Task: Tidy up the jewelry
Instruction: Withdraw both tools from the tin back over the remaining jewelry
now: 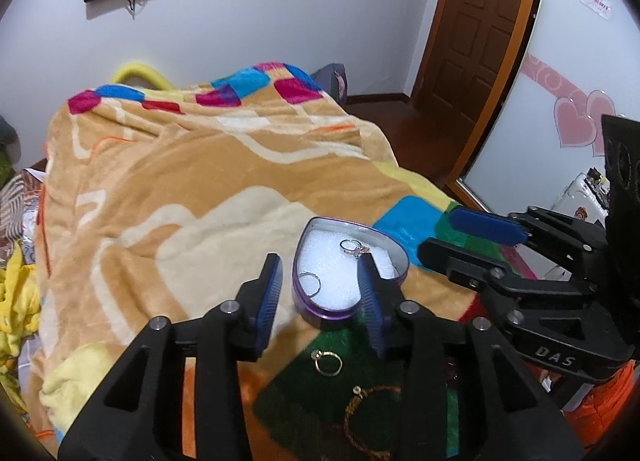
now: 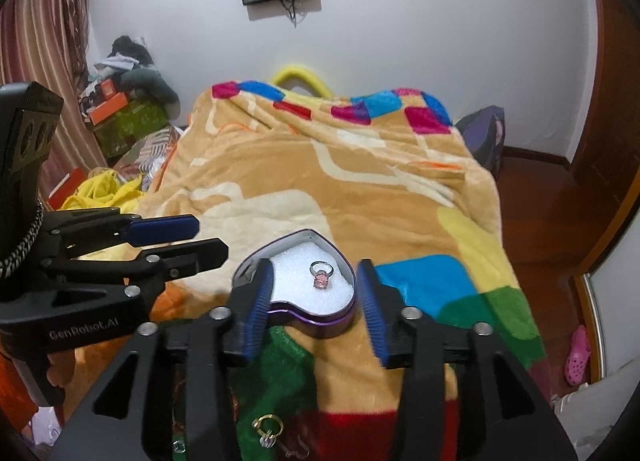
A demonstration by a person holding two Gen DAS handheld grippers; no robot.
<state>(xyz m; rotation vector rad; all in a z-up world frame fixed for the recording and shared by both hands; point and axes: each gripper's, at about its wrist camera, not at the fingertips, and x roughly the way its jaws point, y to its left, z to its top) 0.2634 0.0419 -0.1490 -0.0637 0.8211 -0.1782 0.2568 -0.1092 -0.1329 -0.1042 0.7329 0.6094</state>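
A purple heart-shaped tin [image 1: 308,309] lined with white foam lies on the blanket; it also shows in the right wrist view [image 2: 320,323]. In it lie a ring with a pink stone [image 1: 354,248] [image 2: 321,275] and a plain silver ring [image 1: 310,284]. My left gripper [image 1: 320,261] is open and empty just over the tin. My right gripper [image 2: 314,273] is open and empty, its fingers astride the tin. On the blanket in front lie a gold ring [image 1: 328,363] [image 2: 267,427] and a braided bracelet [image 1: 366,421].
The patterned blanket [image 1: 180,189] covers the bed. A wooden door [image 1: 476,21] and wooden floor are on the right. Clutter and boxes [image 2: 124,109] stand at the far left. Small silver pieces [image 2: 288,447] lie near the gold ring.
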